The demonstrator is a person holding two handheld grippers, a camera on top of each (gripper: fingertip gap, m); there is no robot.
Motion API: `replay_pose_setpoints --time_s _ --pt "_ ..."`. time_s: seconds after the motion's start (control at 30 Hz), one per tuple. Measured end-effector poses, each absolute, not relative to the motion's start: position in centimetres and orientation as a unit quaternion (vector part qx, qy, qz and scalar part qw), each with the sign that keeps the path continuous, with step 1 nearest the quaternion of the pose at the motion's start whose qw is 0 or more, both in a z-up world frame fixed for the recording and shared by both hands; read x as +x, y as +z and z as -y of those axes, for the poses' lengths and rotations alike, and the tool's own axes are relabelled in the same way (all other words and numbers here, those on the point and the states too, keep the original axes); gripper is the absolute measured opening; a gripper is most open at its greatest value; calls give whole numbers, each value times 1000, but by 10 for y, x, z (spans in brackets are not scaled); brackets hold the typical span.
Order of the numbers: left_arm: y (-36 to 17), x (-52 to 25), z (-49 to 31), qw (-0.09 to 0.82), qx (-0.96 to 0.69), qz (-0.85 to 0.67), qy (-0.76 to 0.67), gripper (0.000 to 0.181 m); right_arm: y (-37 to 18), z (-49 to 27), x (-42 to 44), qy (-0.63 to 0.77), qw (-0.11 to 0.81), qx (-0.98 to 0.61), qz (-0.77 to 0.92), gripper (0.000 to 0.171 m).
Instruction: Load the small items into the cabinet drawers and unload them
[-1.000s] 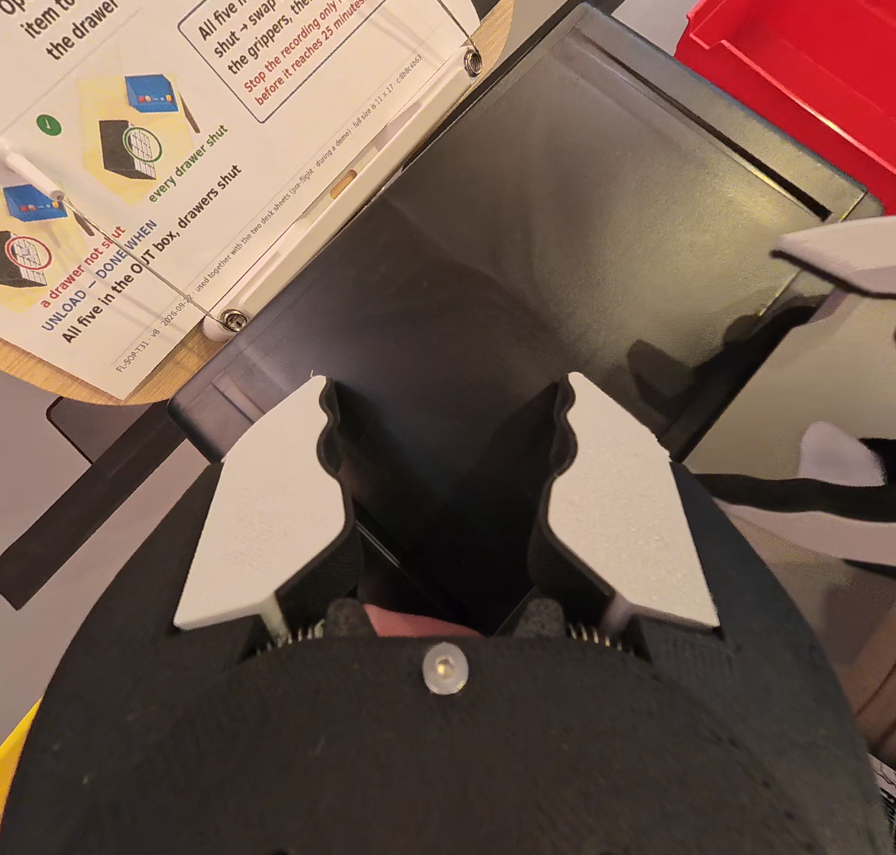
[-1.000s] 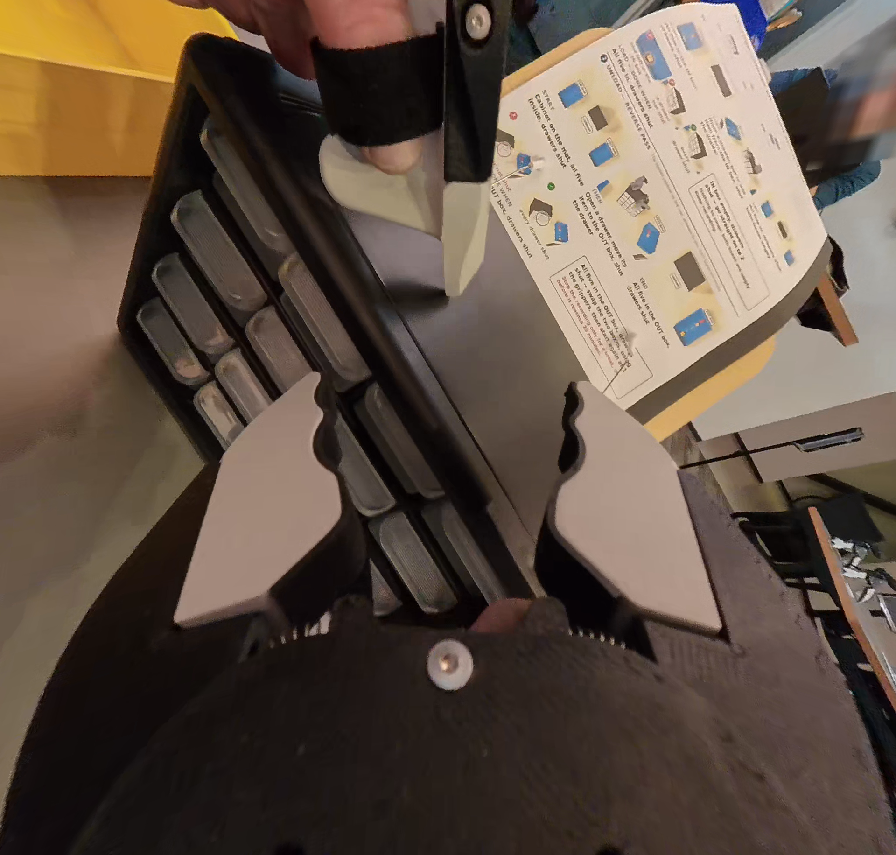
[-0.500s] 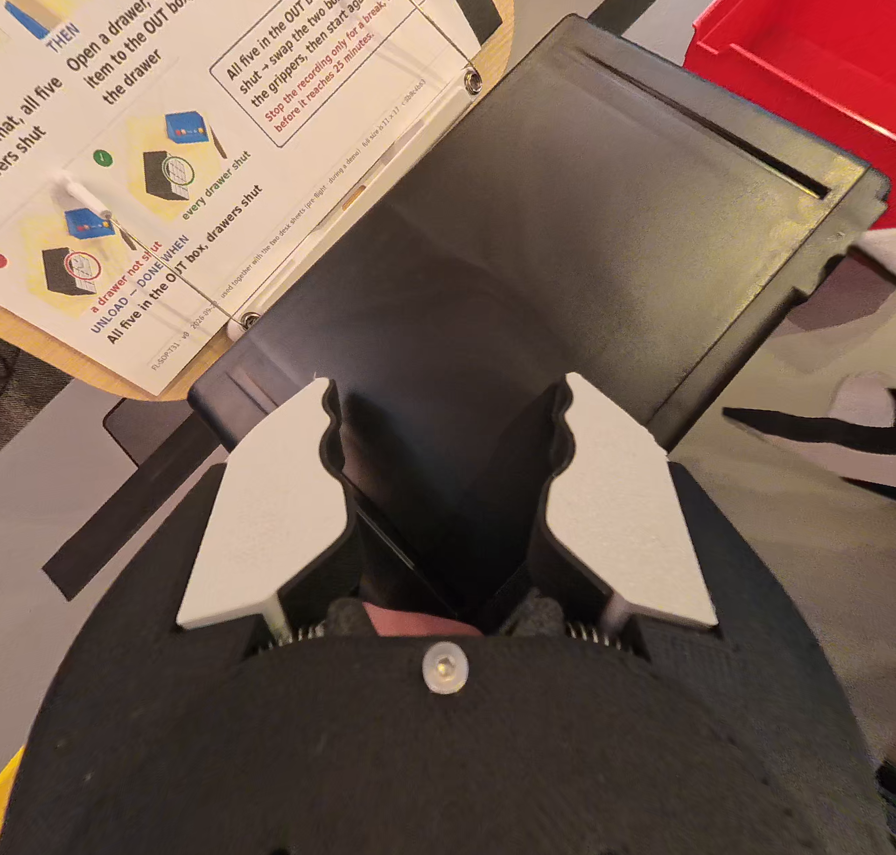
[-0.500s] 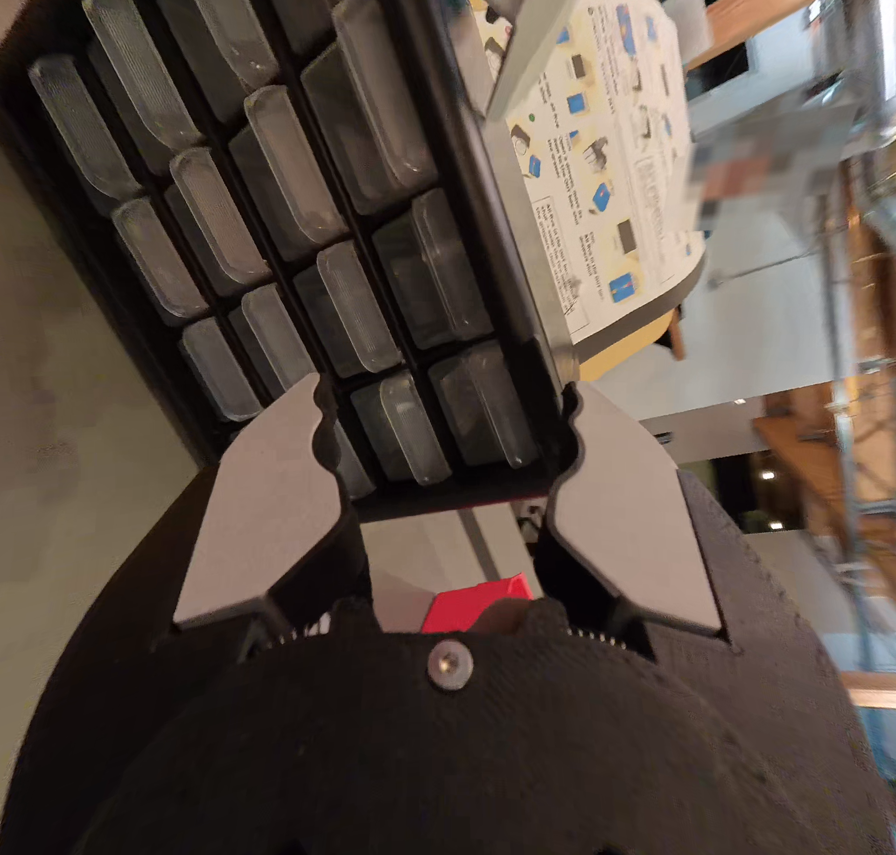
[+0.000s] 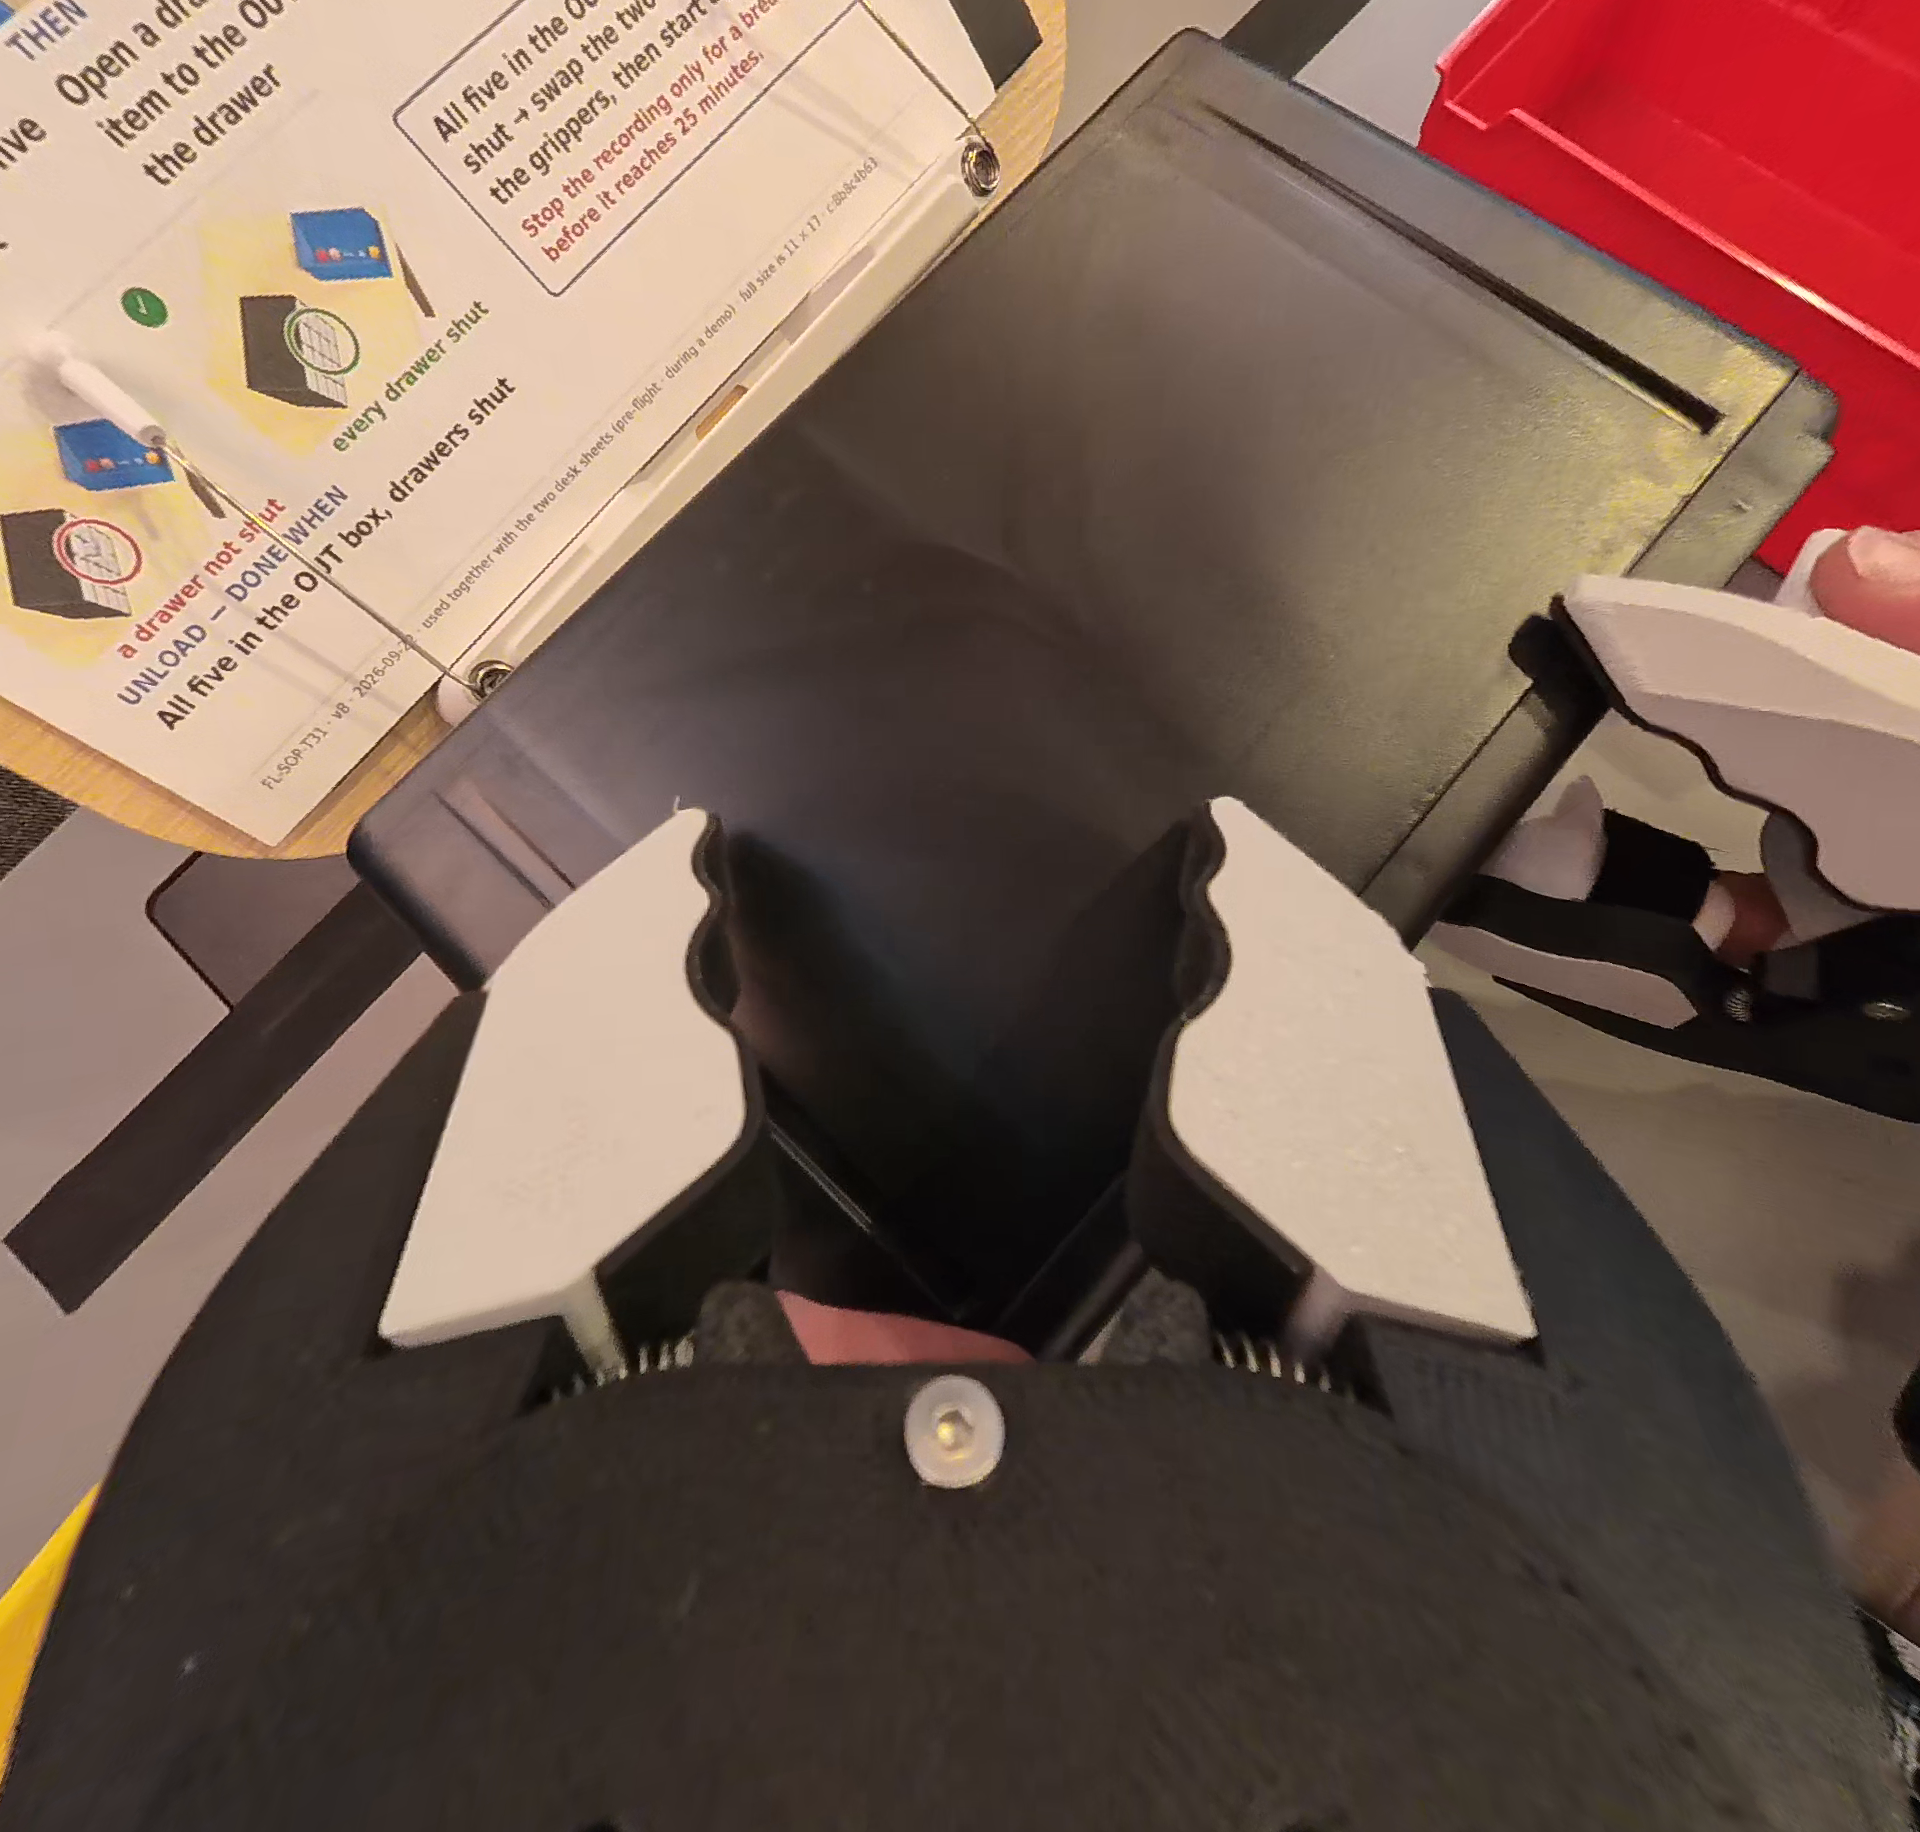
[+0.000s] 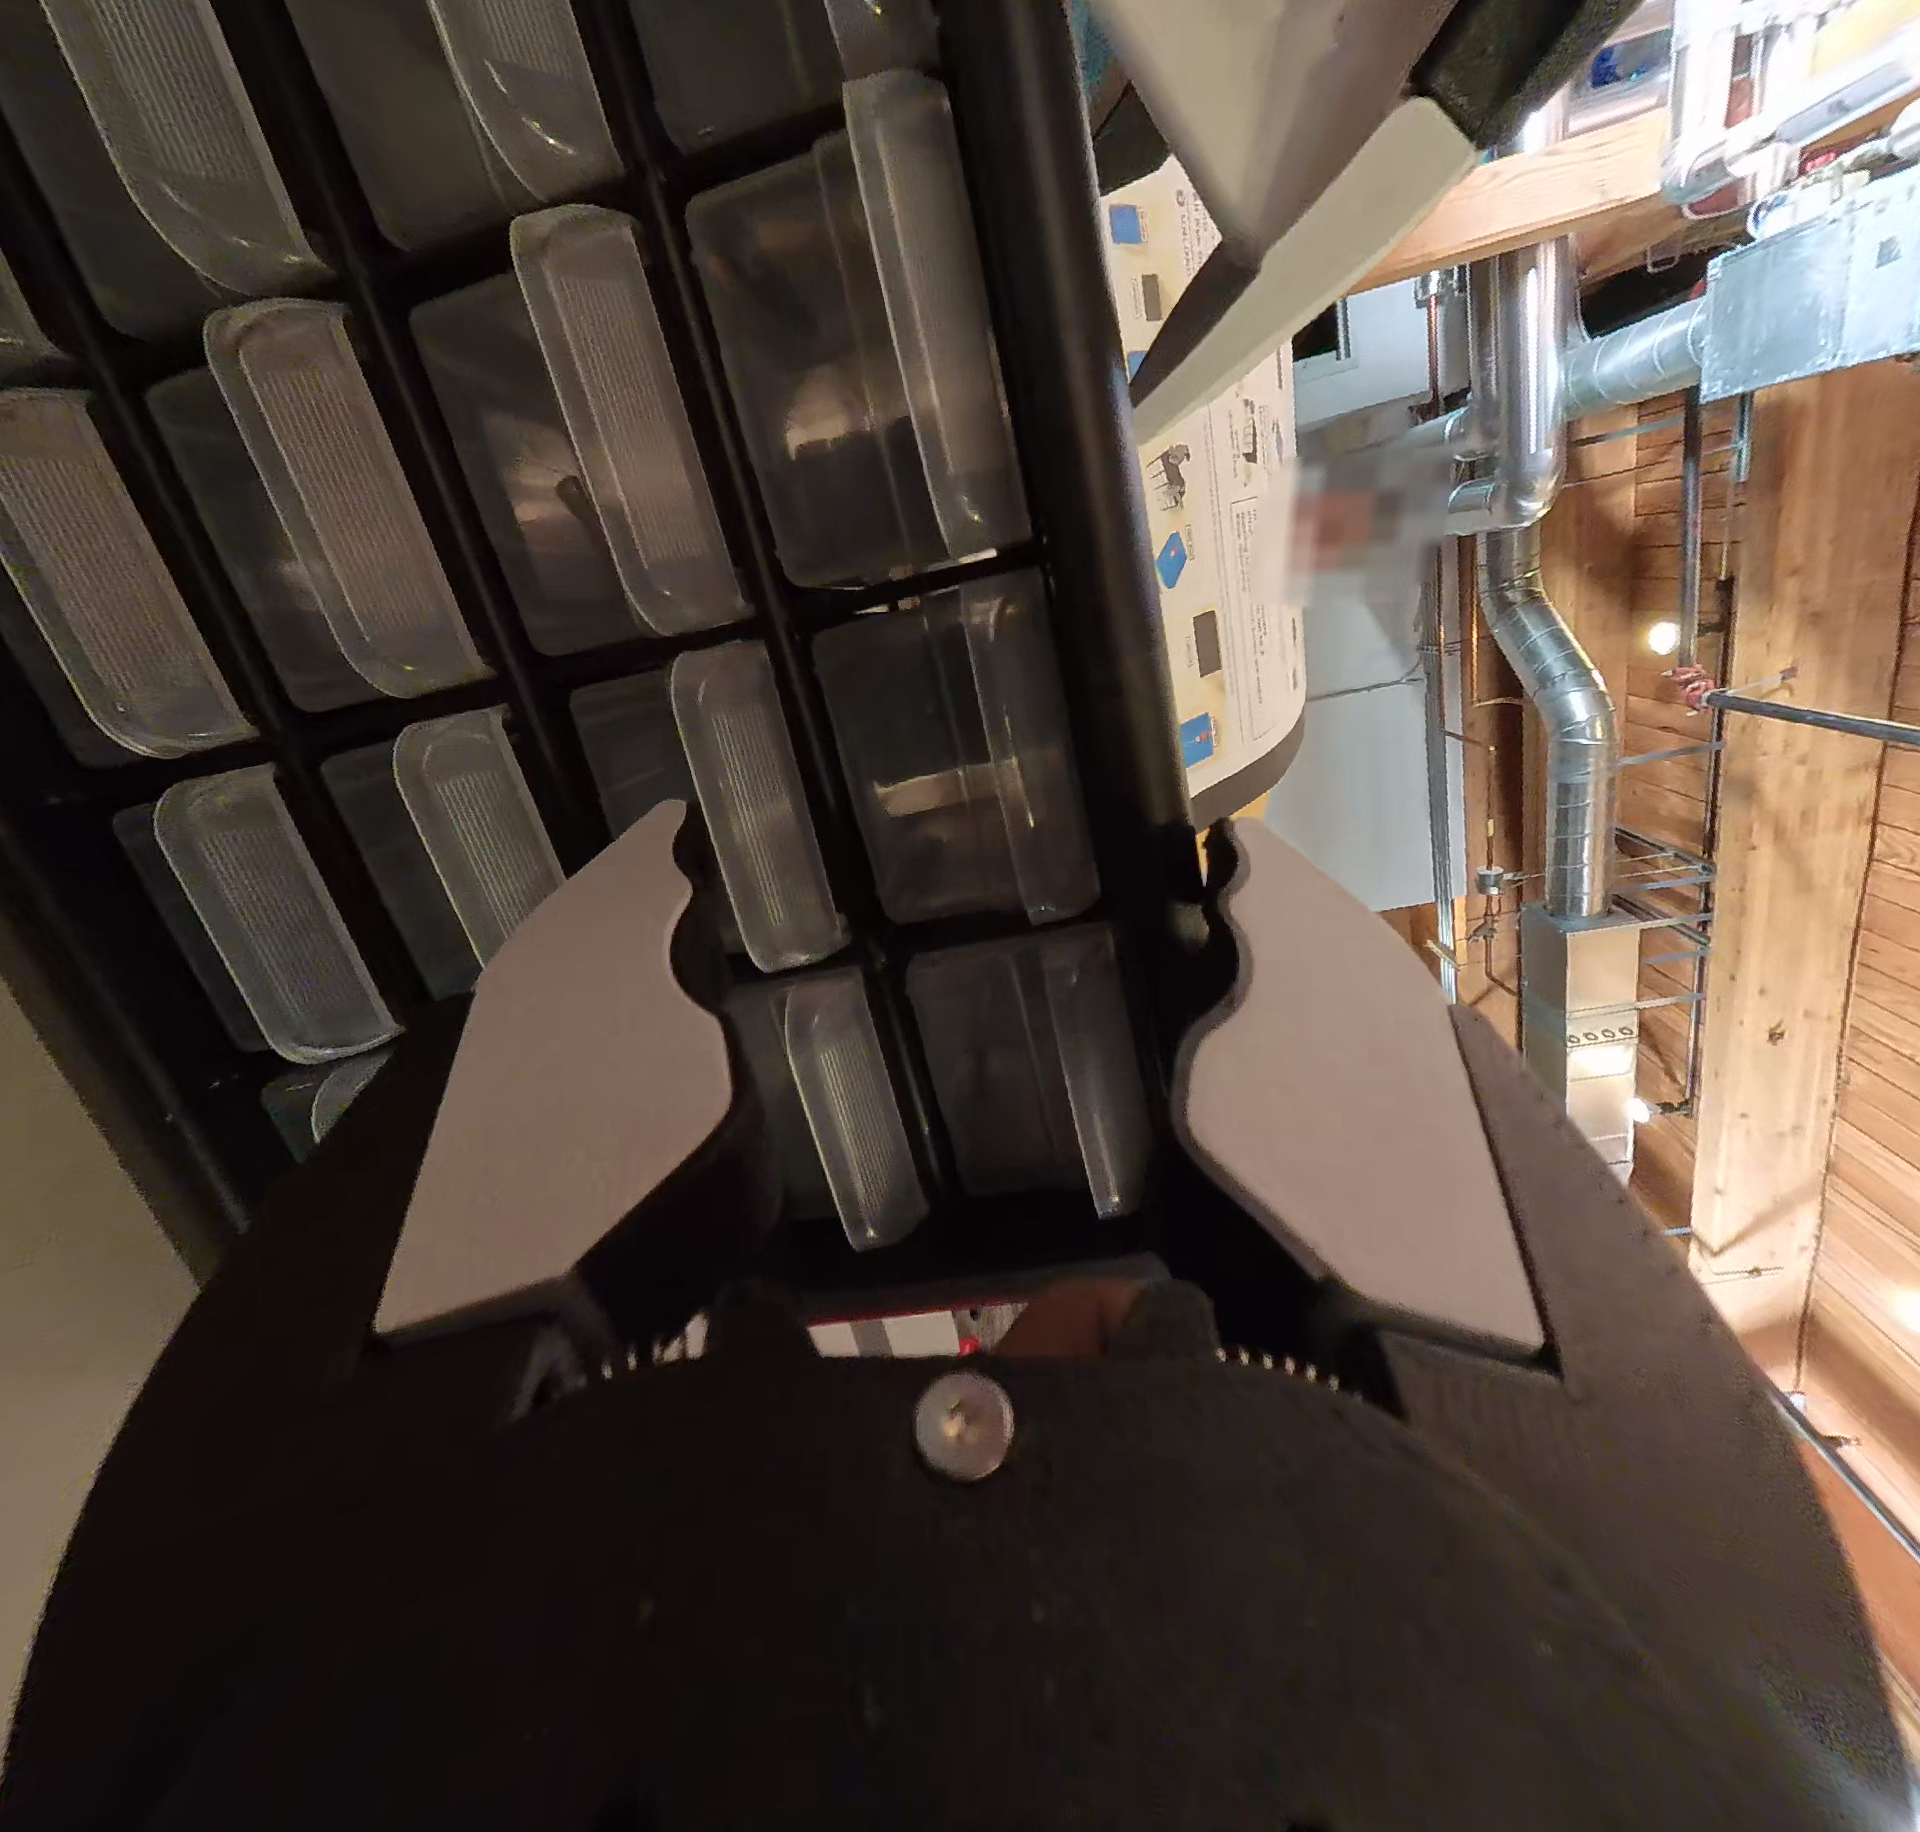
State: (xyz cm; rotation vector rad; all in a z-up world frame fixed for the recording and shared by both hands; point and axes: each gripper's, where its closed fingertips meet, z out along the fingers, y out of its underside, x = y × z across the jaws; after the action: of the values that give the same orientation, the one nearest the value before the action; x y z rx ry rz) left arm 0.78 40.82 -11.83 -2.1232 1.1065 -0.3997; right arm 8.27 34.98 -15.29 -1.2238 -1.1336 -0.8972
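Left fingers [image 5: 582,1065]: spread, straddling cabinet [image 5: 1091,494] corner.
Right fingers [image 6: 1351,1086]: spread around cabinet's edge.
Drawers [image 6: 894,328]: clear, all pushed in.
Red bin [image 5: 1714,120]: beside cabinet.

Bin [image 5: 1714,120] behind cabinet [image 5: 1091,535]; sheet [image 5: 416,224] on its left.

A pale grey tabletop [image 5: 1662,1211] carries a black drawer cabinet [image 5: 1143,494], its dark top panel stretching forward from between the left gripper's jaws. Beyond the cabinet's far right corner sits a red bin [image 5: 1714,151]. Ahead and left of the jaws stands a round-edged wooden board [image 5: 1023,89] bearing a printed instruction sheet [image 5: 343,255]. Strips of black tape [image 5: 197,1138] cross the surface left of the jaws, and a yellow edge [image 5: 31,1606] shows at the lower left.
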Motion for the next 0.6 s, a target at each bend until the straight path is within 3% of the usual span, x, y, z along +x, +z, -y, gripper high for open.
replay_pose_setpoints --time_s 0.6 --pt "-120 7 -409 344 -822 -420 -168 86 -154 -311 81 -371 612 -503 484 77"
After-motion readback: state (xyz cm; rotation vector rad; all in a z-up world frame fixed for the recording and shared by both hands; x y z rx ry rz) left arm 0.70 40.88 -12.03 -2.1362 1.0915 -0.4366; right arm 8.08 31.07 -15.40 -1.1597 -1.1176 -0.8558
